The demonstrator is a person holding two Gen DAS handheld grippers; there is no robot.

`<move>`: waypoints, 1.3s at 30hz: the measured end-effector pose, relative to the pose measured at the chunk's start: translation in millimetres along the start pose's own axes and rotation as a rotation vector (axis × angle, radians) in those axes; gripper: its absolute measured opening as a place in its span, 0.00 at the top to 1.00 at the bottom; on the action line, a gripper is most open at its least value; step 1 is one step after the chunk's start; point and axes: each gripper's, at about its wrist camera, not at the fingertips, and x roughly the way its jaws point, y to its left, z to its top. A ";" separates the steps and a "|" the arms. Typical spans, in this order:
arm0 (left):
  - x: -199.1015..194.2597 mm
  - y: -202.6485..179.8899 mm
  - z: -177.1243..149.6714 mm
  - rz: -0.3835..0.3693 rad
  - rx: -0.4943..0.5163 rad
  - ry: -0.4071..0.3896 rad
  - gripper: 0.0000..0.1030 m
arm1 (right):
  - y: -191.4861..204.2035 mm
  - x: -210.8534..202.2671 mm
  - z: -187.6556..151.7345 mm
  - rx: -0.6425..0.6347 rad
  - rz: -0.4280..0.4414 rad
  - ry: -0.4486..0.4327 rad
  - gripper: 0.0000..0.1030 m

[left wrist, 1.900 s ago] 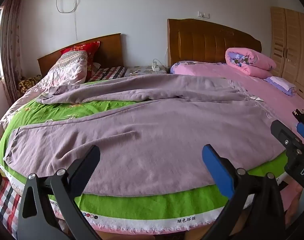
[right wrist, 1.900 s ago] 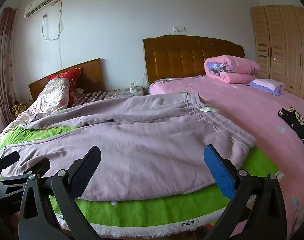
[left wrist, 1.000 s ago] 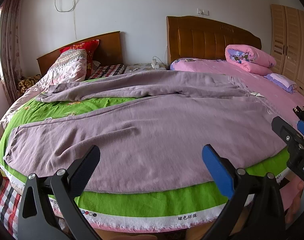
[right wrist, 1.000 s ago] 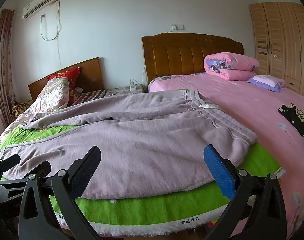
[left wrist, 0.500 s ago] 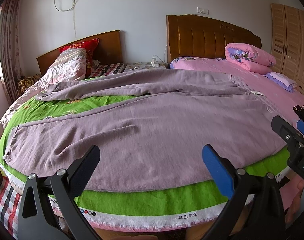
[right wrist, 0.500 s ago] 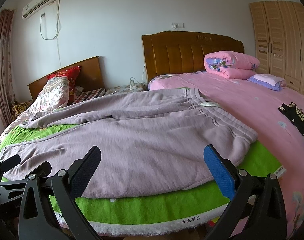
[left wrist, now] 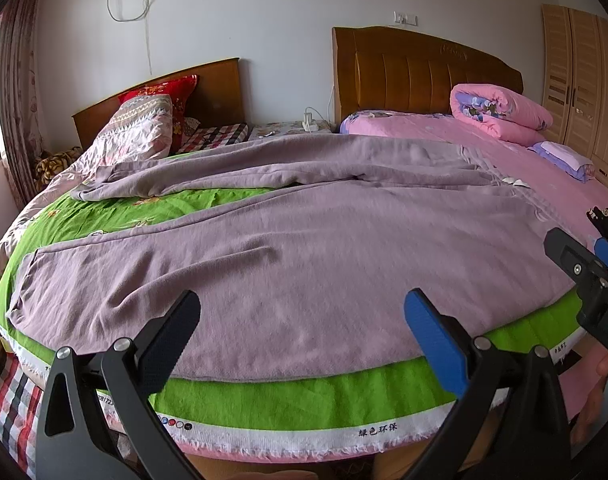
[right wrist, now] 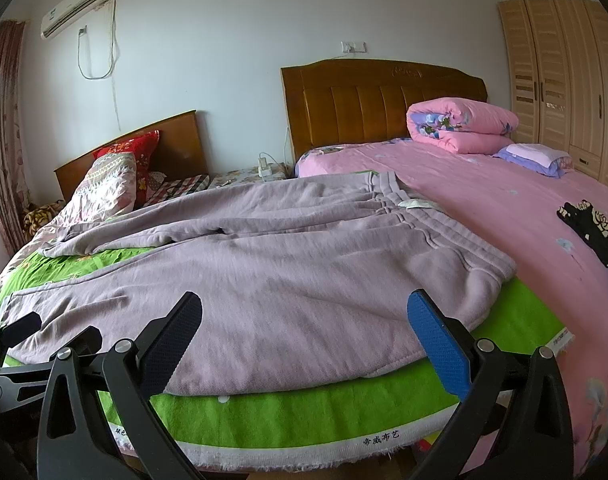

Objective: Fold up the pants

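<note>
Surface: a green cloth (left wrist: 264, 396) with a white printed selvedge, spread over the foot of a bed with a pink sheet (right wrist: 484, 192). Mauve sweatpants (left wrist: 304, 264) lie flat on the green cloth, waistband (right wrist: 424, 224) toward the pink sheet on the right, the near leg running left to its cuff (left wrist: 28, 280) at the cloth's left edge. The far leg (left wrist: 224, 176) is rumpled and angles away toward the left bed.

Room: white wall, two wooden headboards side by side, the taller one (right wrist: 384, 96) behind the pink bed and a lower one (left wrist: 216, 84) to the left. Red pillow (left wrist: 172, 92) and patterned quilt (left wrist: 140, 132) on the left bed. Rolled pink duvet (right wrist: 460, 128) and a folded lilac pillow (right wrist: 540, 158) near the tall headboard. Slatted wardrobe (right wrist: 564, 72) at right, curtain (left wrist: 16, 100) at left.

Left gripper (left wrist: 302, 318): jaws spread wide, nothing between them, held over the near edge of the pants. Right gripper (right wrist: 304, 318): jaws likewise wide apart and empty, nearer the waistband end.

View differences: right wrist view shows the whole air conditioner (right wrist: 78, 0), a white care label (right wrist: 414, 203) at the waistband, and the left gripper at its lower-left edge. Left wrist view shows the right gripper at its right edge, and a checked blanket (left wrist: 12, 396) low left
</note>
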 end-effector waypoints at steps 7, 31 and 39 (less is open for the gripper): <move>-0.1 0.3 -0.8 0.000 0.002 0.002 0.01 | -0.3 0.2 -0.2 0.001 0.000 0.001 0.04; 3.6 1.7 -2.8 0.009 0.008 0.016 0.01 | -1.7 3.9 -3.3 0.007 -0.002 0.017 0.04; 6.7 1.4 -4.2 0.021 0.013 0.030 0.01 | -6.0 6.3 -6.9 0.018 -0.006 0.030 0.04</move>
